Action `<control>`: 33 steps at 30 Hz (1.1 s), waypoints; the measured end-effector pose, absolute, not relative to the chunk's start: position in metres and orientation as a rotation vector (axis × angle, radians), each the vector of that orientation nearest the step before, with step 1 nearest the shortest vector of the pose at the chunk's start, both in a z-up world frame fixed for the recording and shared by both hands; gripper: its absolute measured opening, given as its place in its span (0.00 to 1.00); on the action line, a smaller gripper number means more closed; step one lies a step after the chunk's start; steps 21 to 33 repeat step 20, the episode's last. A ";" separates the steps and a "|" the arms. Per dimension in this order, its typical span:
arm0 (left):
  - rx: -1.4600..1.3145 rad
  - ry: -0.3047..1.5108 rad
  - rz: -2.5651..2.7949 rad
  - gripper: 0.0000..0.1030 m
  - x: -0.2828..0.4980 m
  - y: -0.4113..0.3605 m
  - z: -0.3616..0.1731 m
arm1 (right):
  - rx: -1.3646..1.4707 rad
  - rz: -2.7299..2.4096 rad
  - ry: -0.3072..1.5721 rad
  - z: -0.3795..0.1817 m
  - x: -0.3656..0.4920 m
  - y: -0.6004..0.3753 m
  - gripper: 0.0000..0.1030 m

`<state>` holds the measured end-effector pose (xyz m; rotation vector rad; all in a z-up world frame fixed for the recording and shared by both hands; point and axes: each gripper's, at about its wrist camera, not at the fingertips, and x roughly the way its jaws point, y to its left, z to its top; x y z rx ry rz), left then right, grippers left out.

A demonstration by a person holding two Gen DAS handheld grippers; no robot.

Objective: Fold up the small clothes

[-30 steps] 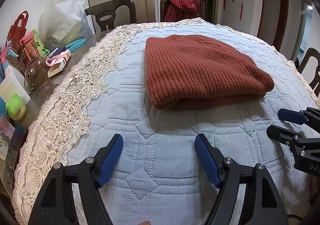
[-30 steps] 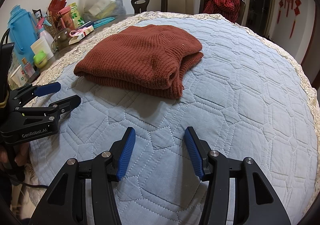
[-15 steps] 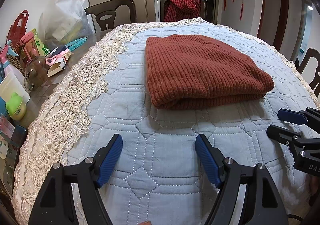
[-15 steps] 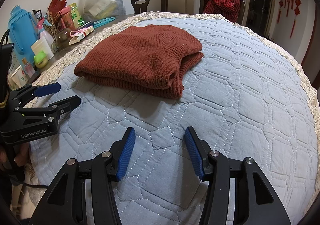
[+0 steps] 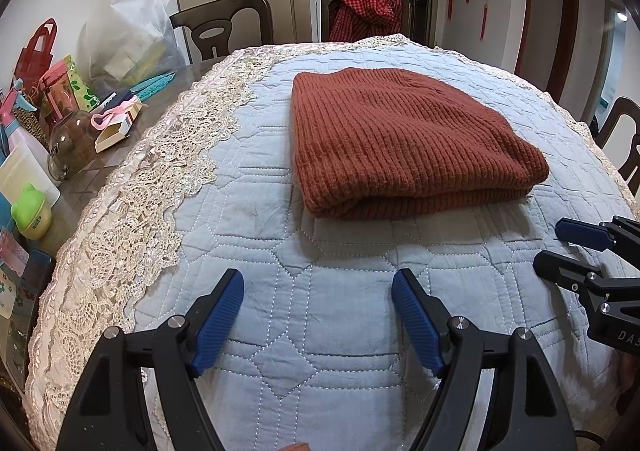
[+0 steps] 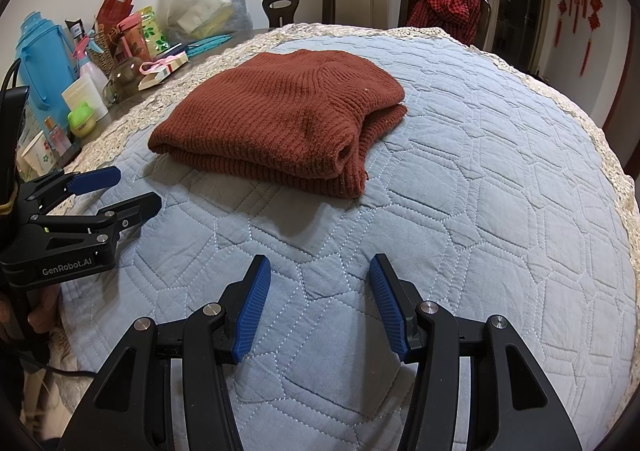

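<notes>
Left tongs: my left gripper [image 5: 318,291] stands with its jaws apart, nothing between the blue pads [image 5: 218,321], only quilt showing in the gap. It points down at the near part of the quilt.
Right tongs: my right gripper [image 6: 319,287] is likewise released, jaws apart and empty, blue pads [image 6: 252,311] over bare quilt. Gap looks narrower than on the left one.
Tongs, relative: side by side at the near edge of the table, apart from each other. From the left view the right gripper comes in at the right edge; from the right view the left one comes in at the left edge.
Hands: part of my hand [image 6: 40,311] shows under the left tongs' body; the rest is hidden.
Sweater: rust-red knit sweater [image 5: 400,139], folded into a thick stack, lies flat on the quilt beyond both tongs, touched by neither. Folded edge faces me.
Quilt: pale blue quilted cover [image 5: 320,331] with cream lace border [image 5: 132,211], spread over the table.
Table clutter: left of the lace, on bare tabletop: blue flask [image 6: 42,63], glass jar [image 5: 74,145], white plastic bag [image 5: 128,35].
Background: chair [image 5: 368,13] at the far side with a red checked garment [image 5: 364,7] draped on its back.
</notes>
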<state>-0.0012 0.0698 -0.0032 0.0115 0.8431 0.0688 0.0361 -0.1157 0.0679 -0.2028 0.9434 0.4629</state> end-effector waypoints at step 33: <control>0.008 0.848 0.075 0.79 0.000 0.070 -0.004 | -0.203 0.463 0.944 0.068 0.036 -0.116 0.51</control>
